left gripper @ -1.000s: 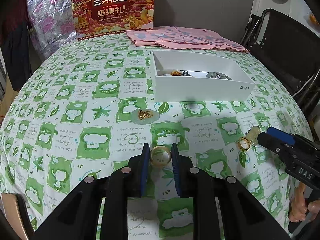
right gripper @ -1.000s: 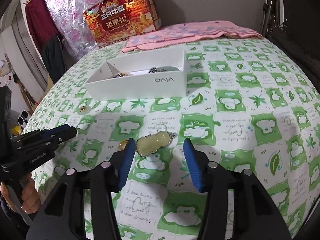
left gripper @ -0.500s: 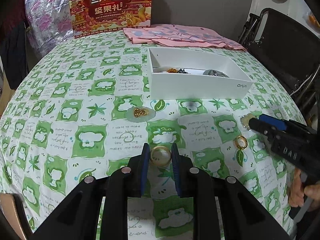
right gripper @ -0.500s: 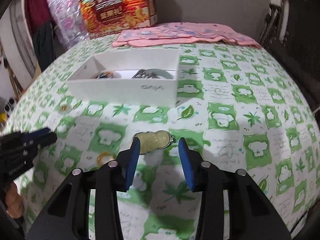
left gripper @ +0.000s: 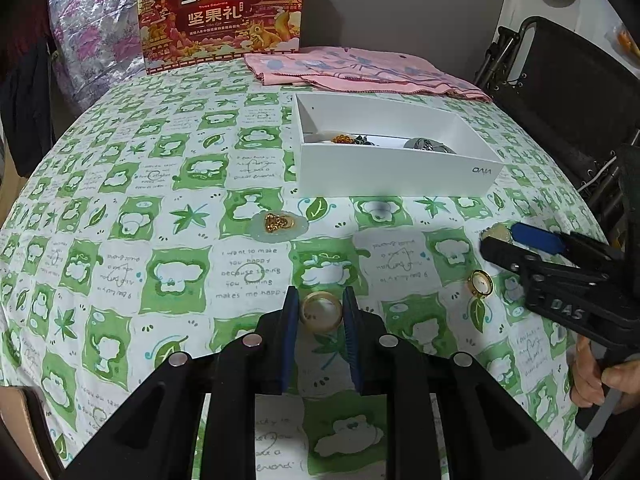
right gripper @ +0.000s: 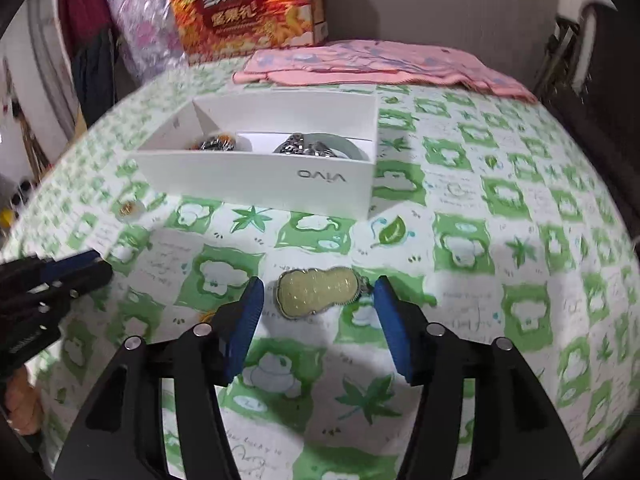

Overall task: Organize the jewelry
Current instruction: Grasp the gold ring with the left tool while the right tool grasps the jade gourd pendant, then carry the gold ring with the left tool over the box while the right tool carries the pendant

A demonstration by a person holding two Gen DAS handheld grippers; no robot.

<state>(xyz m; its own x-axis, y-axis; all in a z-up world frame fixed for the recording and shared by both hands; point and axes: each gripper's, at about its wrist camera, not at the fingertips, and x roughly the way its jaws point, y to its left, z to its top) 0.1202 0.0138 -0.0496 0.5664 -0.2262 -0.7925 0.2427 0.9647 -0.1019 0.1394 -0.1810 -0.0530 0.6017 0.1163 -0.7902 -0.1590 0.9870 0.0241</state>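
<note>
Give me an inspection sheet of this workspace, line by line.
Surface: round table under a green-and-white patterned cloth.
Job's things: white box with jewelry inside; gold ring; yellow gourd pendant; pale pendant with gold charm; small gold-rimmed ring.
Clutter: pink cloth; red gift box.
Grippers: left gripper shut on gold ring; right gripper open, fingers straddling the gourd pendant without touching it.
Cables: pale cord by the dark chair.
Surroundings: floral plastic-wrapped bundle; grey wall.
</note>
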